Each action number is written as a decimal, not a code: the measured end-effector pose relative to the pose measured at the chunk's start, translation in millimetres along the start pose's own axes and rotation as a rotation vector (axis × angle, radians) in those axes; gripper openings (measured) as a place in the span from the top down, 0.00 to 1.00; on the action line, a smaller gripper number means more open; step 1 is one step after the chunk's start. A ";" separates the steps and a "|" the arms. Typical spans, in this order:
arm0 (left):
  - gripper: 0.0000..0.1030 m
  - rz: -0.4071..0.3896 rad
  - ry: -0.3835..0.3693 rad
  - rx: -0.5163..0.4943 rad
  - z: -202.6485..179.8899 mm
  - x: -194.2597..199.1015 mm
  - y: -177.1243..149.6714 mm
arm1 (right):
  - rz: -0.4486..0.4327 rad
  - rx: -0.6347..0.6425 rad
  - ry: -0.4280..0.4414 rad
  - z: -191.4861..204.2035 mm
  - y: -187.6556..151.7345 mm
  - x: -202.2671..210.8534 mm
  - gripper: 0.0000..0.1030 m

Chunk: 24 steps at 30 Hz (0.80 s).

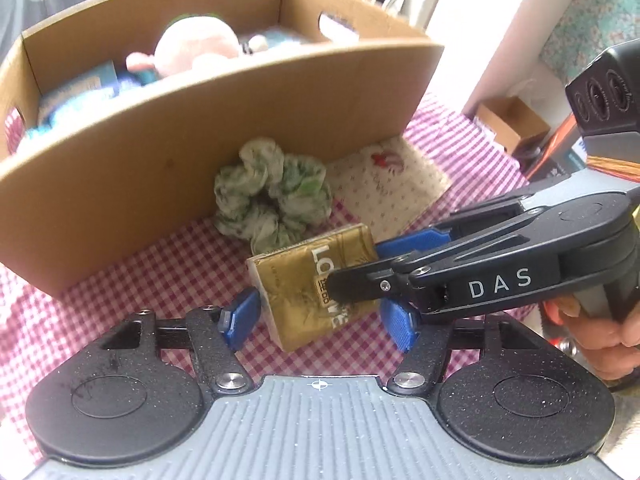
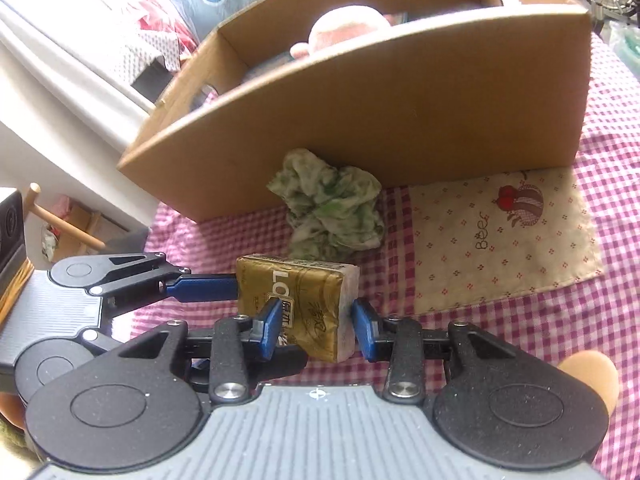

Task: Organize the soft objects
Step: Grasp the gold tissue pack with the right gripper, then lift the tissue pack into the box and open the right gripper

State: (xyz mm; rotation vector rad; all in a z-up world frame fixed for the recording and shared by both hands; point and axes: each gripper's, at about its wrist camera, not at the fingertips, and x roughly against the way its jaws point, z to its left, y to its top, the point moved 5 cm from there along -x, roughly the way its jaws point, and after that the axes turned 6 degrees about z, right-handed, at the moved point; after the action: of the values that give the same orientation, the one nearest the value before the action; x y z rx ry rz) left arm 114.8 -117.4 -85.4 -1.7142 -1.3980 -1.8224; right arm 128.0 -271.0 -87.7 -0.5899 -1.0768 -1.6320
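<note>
Left wrist view: the left gripper (image 1: 320, 322) straddles a gold tissue pack (image 1: 310, 286) on the checked tablecloth (image 1: 132, 280), its left pad touching, its right pad hidden by the right gripper (image 1: 370, 276); whether it clamps I cannot tell. A green scrunchie (image 1: 272, 192) lies at 12 o'clock of the pack, against the cardboard box (image 1: 160, 152).

Right wrist view: the right gripper (image 2: 316, 330) has both blue pads pressed on the pack (image 2: 300, 304). A beige cloth (image 2: 500, 240) lies at 2 o'clock.

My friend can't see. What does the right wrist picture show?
Two grippers, the right gripper and the left gripper, meet at a gold tissue pack on a checked cloth. Behind it lie a green scrunchie and an open cardboard box.
</note>
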 end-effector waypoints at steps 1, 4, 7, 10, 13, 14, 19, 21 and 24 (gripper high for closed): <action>0.36 -0.014 0.003 -0.005 -1.8 4.9 -0.1 | -0.009 -0.003 0.006 1.7 -0.9 4.4 0.59; 0.36 -0.055 0.013 -0.016 -5.2 20.9 0.6 | -0.045 -0.007 0.016 4.3 -3.8 19.6 0.59; 0.36 -0.093 0.016 -0.019 -9.1 36.4 1.2 | -0.082 -0.003 0.023 9.4 -5.5 35.2 0.59; 0.36 -0.141 0.021 -0.032 -15.5 52.1 5.9 | -0.126 0.011 0.026 17.4 -4.1 52.5 0.59; 0.36 -0.199 0.032 -0.053 -22.0 69.6 17.4 | -0.178 0.033 0.028 27.3 2.8 71.1 0.59; 0.36 -0.216 0.037 -0.059 -22.2 75.2 21.7 | -0.197 0.044 0.027 31.1 7.1 77.4 0.59; 0.36 -0.289 0.063 -0.080 -14.4 98.1 58.0 | -0.293 0.120 0.020 51.4 44.5 108.6 0.59; 0.36 -0.295 0.066 -0.075 -6.1 100.7 75.4 | -0.320 0.156 0.013 57.9 61.9 116.4 0.59; 0.36 -0.257 0.030 -0.031 15.0 91.8 102.5 | -0.323 0.182 0.012 61.0 94.8 118.2 0.59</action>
State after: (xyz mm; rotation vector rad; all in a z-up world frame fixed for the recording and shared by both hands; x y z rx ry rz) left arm 176.5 -120.0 38.4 -1.5752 -1.6504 -2.0004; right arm 169.0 -280.7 70.1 -0.2963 -1.3481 -1.7831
